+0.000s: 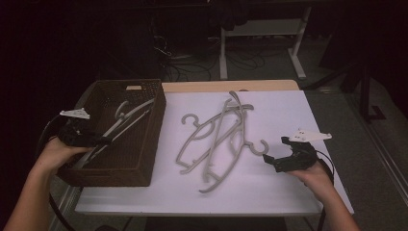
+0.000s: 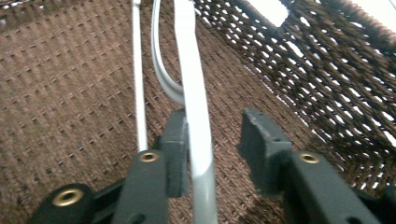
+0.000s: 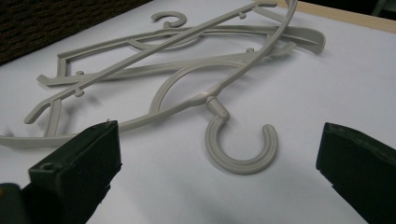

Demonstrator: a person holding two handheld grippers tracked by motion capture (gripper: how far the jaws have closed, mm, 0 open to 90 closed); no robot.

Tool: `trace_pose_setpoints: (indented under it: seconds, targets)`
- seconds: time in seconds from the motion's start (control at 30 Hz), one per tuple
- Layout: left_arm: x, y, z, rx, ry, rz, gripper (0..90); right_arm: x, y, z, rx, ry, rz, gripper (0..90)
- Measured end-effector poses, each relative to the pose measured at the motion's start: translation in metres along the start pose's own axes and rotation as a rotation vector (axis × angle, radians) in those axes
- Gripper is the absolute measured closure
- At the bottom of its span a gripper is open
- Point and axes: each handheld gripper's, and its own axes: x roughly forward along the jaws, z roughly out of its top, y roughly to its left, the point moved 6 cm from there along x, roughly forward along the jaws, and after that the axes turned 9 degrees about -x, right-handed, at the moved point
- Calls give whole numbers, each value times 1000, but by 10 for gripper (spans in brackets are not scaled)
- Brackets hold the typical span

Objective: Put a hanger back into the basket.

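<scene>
At the left of the high view, the left hand-held gripper (image 1: 98,140) reaches over the near rim of the dark brown woven wicker basket (image 1: 144,159), its tip hard to make out against the dim weave. In the left gripper view, its jaws stand apart with the arm of a pale grey plastic hanger (image 2: 196,116) running between them; the hanger lies against the left pad while the right pad stands clear, so nothing is pinched. That hanger rests slanted inside the basket, its lower end cut off by the frame edge. The left forearm comes up from the bottom left corner. On the white tabletop (image 1: 288,120) in the middle lies a tangled pile of grey plastic hangers (image 1: 219,139), overlapping so that single ones are hard to separate. At the right, the right hand-held gripper (image 1: 274,161) hovers low, jaws spread wide, just beside one hanger's curved hook (image 3: 243,144). No writing is legible.
</scene>
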Motion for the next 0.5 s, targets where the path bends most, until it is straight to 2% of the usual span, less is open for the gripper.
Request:
trace_pose_setpoints:
  seconds: [0.07, 0.17, 0.23, 0.27, 0.33, 0.5]
  targets:
    - [0, 0, 1, 9, -11, 15, 582, 0, 0, 0, 0, 0, 0, 0]
    - [-3, 1, 4, -1, -50, 32, 453, 0, 1, 1, 0, 0, 2, 0]
    - [-6, 1, 5, -1, -65, 38, 402, 1, 0, 1, 0, 0, 2, 0]
    - [-8, 0, 7, -2, -81, 36, 365, 1, 0, 1, 0, 0, 2, 0]
    - [-12, -5, 10, 5, -107, 22, 345, 1, 0, 1, 1, -1, 3, 0]
    - [-19, -25, 23, 29, -168, -7, 283, 1, 0, 1, 0, -3, 6, 0]
